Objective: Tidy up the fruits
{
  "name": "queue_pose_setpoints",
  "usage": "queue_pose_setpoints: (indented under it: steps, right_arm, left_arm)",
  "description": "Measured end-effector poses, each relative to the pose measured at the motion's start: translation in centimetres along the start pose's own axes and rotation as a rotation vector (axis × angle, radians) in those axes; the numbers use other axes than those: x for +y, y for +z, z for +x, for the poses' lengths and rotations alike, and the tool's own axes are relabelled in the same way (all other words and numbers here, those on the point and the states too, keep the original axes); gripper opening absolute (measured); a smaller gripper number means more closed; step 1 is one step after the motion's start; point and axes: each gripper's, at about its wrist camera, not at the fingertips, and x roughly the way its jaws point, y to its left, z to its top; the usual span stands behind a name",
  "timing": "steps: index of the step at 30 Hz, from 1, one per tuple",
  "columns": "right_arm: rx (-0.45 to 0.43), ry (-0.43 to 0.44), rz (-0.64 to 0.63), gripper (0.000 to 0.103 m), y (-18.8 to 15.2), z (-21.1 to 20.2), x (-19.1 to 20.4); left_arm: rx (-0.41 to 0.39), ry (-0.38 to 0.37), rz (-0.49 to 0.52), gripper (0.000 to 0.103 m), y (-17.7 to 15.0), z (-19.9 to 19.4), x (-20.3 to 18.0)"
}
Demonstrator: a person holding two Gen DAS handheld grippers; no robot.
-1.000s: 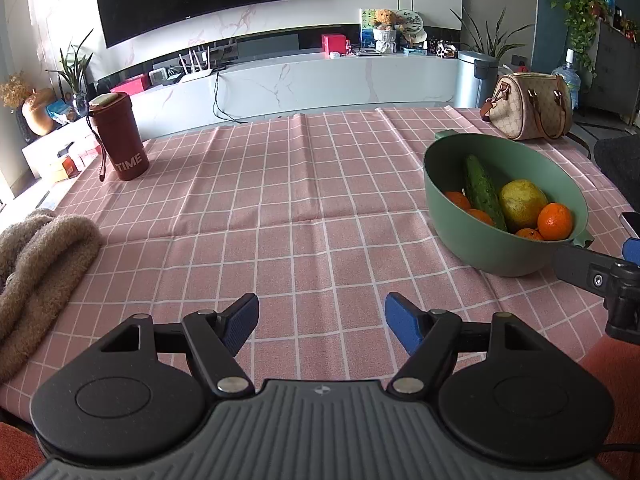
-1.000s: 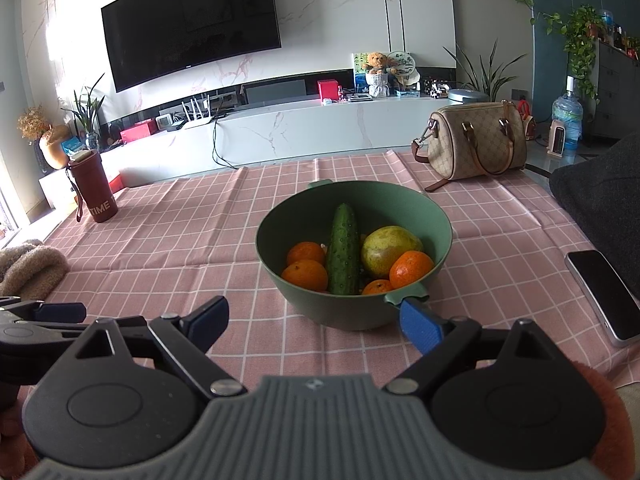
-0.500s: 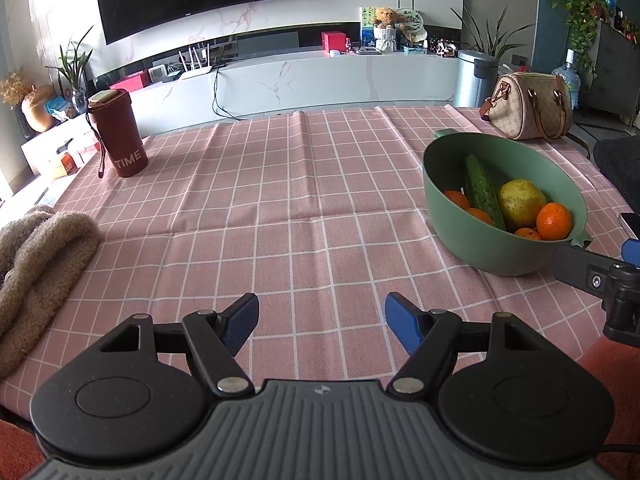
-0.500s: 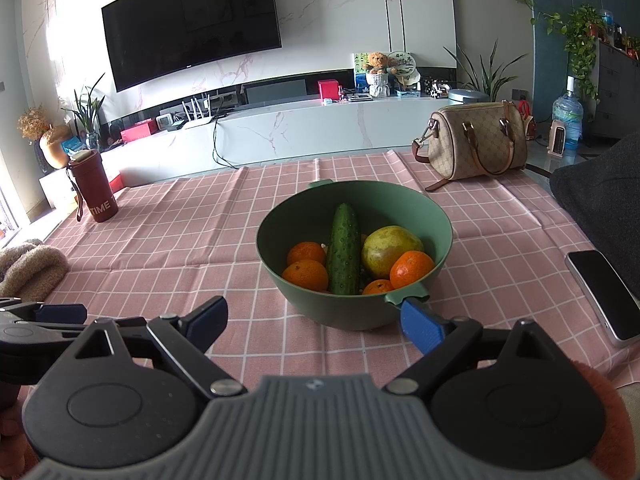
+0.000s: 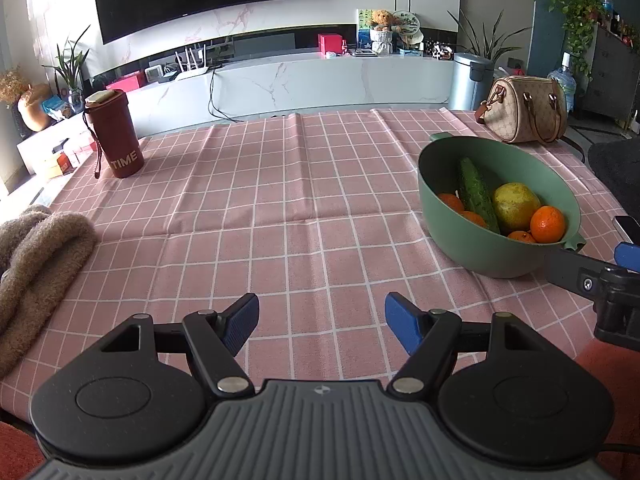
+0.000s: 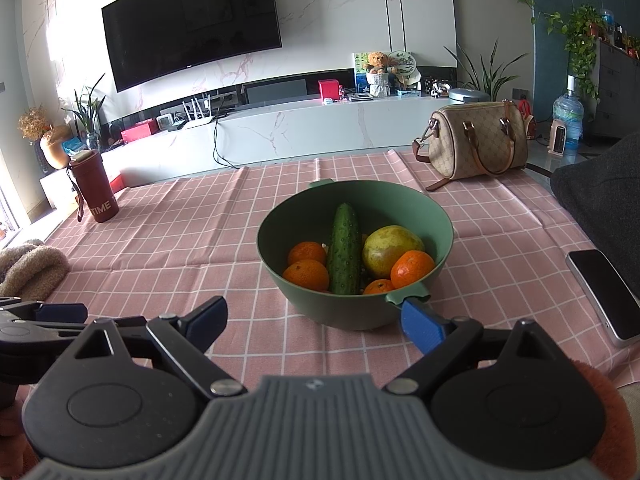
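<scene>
A green bowl (image 6: pixel 404 208) stands on the pink checked tablecloth and holds a cucumber (image 6: pixel 344 254), a yellow-green pear (image 6: pixel 390 248) and several oranges (image 6: pixel 412 268). The bowl also shows in the left wrist view (image 5: pixel 472 248) at the right. My right gripper (image 6: pixel 314 320) is open and empty, just in front of the bowl, its right finger close under the bowl's near handle. My left gripper (image 5: pixel 321 322) is open and empty over bare cloth, left of the bowl.
A dark red cup (image 5: pixel 114 136) stands at the far left. A brown fuzzy cloth (image 5: pixel 36 256) lies at the left edge. A tan handbag (image 6: pixel 476 140) sits behind the bowl. A phone (image 6: pixel 604 292) lies at the right, beside a dark cushion (image 6: pixel 600 184).
</scene>
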Motion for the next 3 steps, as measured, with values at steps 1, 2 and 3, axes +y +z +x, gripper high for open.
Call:
queue_pose_setpoints:
  steps: [1, 2, 3]
  right_arm:
    - [0.000, 0.000, 0.000, 0.090, 0.00, -0.01, -0.01]
    - [0.000, -0.001, -0.001, 0.090, 0.00, 0.00, 0.00]
    - [0.001, 0.000, -0.002, 0.090, 0.01, -0.01, 0.01]
  left_arm:
    - [-0.003, -0.001, -0.001, 0.085, 0.01, -0.05, 0.04]
    - [-0.005, -0.001, -0.001, 0.085, 0.02, -0.10, 0.04]
    - [-0.007, 0.000, -0.002, 0.085, 0.02, -0.14, 0.01]
